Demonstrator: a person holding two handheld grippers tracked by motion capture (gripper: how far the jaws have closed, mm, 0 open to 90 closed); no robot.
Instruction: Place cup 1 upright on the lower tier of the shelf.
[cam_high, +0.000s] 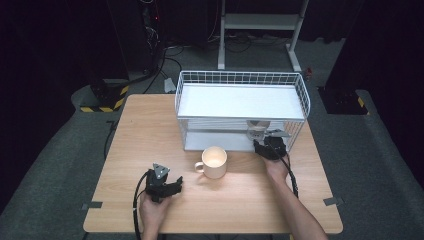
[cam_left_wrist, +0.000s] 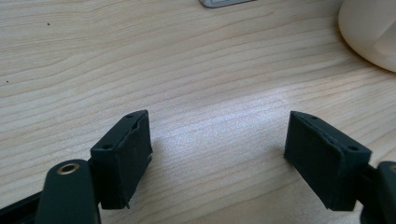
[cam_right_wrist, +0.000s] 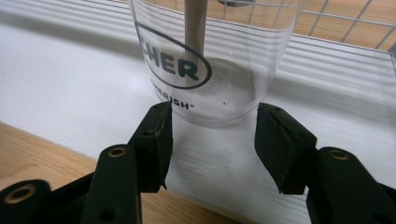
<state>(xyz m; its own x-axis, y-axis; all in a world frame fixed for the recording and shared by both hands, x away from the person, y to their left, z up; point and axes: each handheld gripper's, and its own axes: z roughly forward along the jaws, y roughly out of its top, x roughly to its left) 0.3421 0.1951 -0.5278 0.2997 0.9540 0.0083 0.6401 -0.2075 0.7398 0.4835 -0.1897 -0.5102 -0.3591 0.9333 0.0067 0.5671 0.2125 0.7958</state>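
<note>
Right gripper (cam_right_wrist: 212, 135): black jaws pinching the base of the clear glass cup with dark oval lettering (cam_right_wrist: 210, 60).
Glass cup: upright on the lower white shelf of the white wire rack (cam_high: 240, 76), near its front right corner.
Left gripper (cam_left_wrist: 217, 154): jaws spread, nothing between them, over the light wooden table (cam_high: 125, 125) near its front left.
Cream ceramic mug (cam_high: 214, 162): on the table, just before the rack.

A white wire two-shelf rack (cam_high: 192, 95) stands at the far side of the light wooden table (cam_high: 125, 150). A clear printed glass (cam_right_wrist: 210, 56) stands on its lower shelf, at the right. A cream ceramic mug (cam_high: 214, 162) stands on the table before the rack.
</note>
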